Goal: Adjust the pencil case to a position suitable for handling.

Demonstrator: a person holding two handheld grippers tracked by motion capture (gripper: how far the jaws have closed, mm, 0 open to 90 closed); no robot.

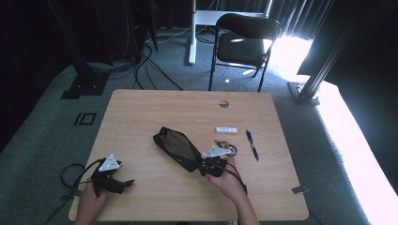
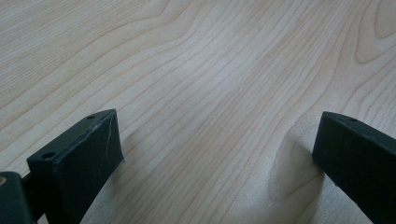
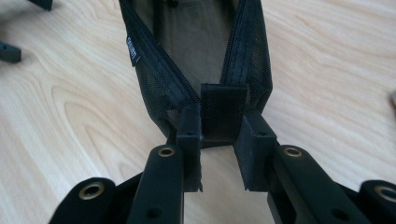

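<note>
Wood table (image 1: 141,112), black mesh pouch (image 1: 176,145) long axis diag, far-left to near-right

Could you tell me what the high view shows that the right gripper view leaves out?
High view alone: the pen, the white tube, a small round thing beside the right gripper, and the chair behind the table.
Right gripper view alone: its jaws clamped on the fabric tab at the zipper's end.
Both: the open black mesh pouch on the wooden table.
</note>
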